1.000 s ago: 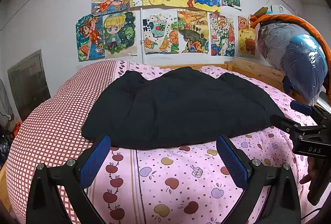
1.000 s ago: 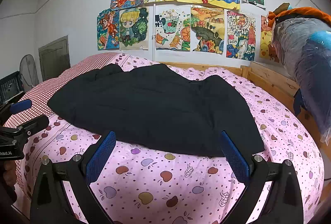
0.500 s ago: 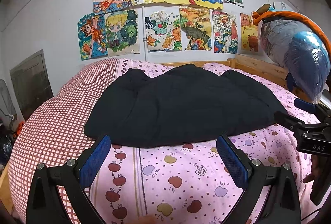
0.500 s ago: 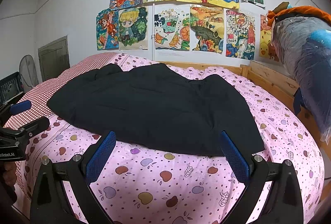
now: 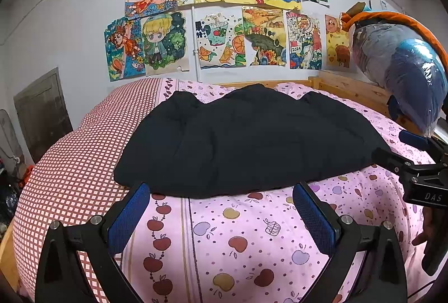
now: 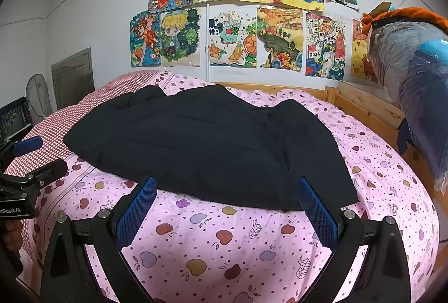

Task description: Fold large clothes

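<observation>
A large black garment (image 5: 246, 140) lies spread flat on the bed, and it also shows in the right wrist view (image 6: 207, 146). My left gripper (image 5: 221, 196) is open and empty, held just short of the garment's near hem toward its left end. My right gripper (image 6: 226, 193) is open and empty, held just short of the near hem toward its right corner. Each gripper shows at the edge of the other's view: the right one (image 5: 414, 160) and the left one (image 6: 30, 160).
The bed has a pink apple-print cover (image 5: 238, 241) and a red checked part (image 5: 78, 163) on the left. A wooden bed frame (image 6: 369, 109) runs along the right. A plastic-wrapped bundle (image 5: 403, 73) hangs at the right. Drawings (image 5: 224, 14) cover the back wall.
The left wrist view has shifted slightly, with the garment a little further right in it. The right gripper has barely moved. Both stay open.
</observation>
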A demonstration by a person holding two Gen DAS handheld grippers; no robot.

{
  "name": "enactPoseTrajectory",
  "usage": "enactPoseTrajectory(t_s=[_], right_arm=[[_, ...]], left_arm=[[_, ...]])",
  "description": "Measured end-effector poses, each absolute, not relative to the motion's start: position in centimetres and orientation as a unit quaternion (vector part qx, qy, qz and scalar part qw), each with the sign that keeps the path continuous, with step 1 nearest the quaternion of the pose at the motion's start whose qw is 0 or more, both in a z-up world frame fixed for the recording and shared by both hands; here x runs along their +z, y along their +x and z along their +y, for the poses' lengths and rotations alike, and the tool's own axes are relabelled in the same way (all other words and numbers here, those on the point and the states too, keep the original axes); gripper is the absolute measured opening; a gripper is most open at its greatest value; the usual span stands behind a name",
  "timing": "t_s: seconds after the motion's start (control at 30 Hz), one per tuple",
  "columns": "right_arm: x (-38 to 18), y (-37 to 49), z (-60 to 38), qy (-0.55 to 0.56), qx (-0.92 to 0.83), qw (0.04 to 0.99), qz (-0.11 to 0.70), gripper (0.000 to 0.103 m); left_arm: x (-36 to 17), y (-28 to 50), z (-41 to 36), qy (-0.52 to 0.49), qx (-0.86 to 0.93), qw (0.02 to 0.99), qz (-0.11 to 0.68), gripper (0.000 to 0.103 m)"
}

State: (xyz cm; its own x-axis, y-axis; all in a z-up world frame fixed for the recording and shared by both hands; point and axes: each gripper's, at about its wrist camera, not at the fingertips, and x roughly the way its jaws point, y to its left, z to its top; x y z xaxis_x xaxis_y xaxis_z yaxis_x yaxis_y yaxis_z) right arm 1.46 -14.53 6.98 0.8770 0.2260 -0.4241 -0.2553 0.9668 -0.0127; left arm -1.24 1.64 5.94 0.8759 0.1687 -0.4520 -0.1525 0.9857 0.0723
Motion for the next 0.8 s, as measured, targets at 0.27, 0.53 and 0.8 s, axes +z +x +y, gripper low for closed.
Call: enactPoseTrajectory(t_s=[0.27,0.53,0.8], right_arm=[[6.95,1.36,-14.38,-0.033,0.124,0.968,0.216,0.098],[7.00,1.42,-14.34,-0.033,0.123,0.968,0.216,0.098],[7.00,1.32,-14.22,-0.033,0.122,0.968,0.216,0.098]], left_arm=[[6.10,-1.31,1.83,0.020,0.080,0.970,0.230,0.103],[6.10,-1.28,2.06,0.023,0.076,0.968,0.237,0.103],[6.14,-1.07,2.22,0.023,0.074,0.967,0.242,0.103]])
